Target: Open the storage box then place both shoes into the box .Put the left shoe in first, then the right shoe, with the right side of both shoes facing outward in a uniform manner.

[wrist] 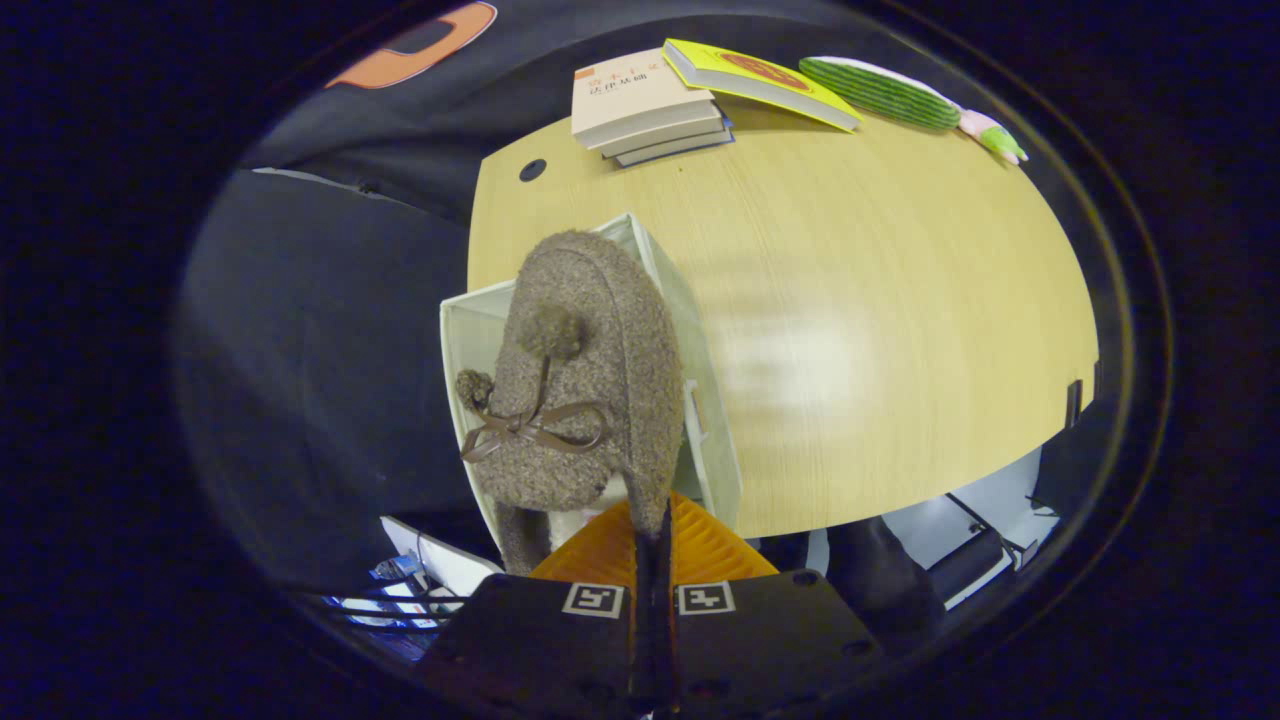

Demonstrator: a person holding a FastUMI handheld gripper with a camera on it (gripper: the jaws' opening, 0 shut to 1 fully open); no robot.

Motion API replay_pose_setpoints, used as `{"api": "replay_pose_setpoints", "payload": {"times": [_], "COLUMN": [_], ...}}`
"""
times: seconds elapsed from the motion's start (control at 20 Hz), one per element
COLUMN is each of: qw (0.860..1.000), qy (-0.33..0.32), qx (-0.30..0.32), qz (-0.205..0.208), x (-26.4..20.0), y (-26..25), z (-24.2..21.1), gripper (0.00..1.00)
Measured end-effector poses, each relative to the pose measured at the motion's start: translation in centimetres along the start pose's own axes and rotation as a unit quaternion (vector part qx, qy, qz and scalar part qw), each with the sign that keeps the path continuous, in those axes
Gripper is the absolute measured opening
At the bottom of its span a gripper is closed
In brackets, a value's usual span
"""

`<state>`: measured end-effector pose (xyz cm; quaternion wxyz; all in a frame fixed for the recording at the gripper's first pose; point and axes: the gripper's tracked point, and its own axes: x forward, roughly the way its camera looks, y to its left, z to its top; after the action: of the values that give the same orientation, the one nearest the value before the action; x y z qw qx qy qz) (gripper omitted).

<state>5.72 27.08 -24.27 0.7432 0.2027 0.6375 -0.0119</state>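
A fuzzy brown shoe (585, 380) with pom-poms and a brown bow hangs just ahead of my fingers, toe pointing away. My gripper (652, 530) is shut on the shoe's heel collar, both fingers pinching its edge. Beneath and behind the shoe stands the pale storage box (700, 380) at the wooden table's near left corner. Its top is open and its inside is mostly hidden by the shoe. I cannot tell whether another shoe lies inside.
The wooden table (850, 300) spreads beyond the box. At its far edge lie a stack of books (645, 105), a yellow book (760, 80) and a green cactus-like plush toy (890, 92). Dark floor and some equipment lie below the table's near edge.
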Motion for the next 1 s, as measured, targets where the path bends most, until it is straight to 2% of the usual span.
{"api": "replay_pose_setpoints", "payload": {"times": [0.15,0.3,0.45,0.5,0.6,0.65,0.7,0.9,1.0], "qw": [1.000,1.000,1.000,1.000,1.000,1.000,0.999,0.995,0.989], "qy": [0.001,0.005,0.005,0.002,-0.013,-0.025,-0.038,-0.095,-0.140], "qx": [-0.006,0.001,-0.004,-0.003,-0.009,-0.015,-0.022,-0.044,-0.048], "qz": [-0.013,-0.004,0.015,0.015,0.012,0.009,0.006,-0.003,-0.002], "x": [0.1,0.7,0.8,0.8,0.4,0.1,-0.4,-3.7,-6.0], "y": [-0.1,0.3,0.8,0.8,0.8,0.6,0.5,0.2,0.1], "z": [0.9,0.9,1.0,1.3,1.9,2.2,2.6,3.9,4.8], "gripper": [0.06,0.06,0.18,0.19,0.30,0.43,0.52,0.77,0.77]}}
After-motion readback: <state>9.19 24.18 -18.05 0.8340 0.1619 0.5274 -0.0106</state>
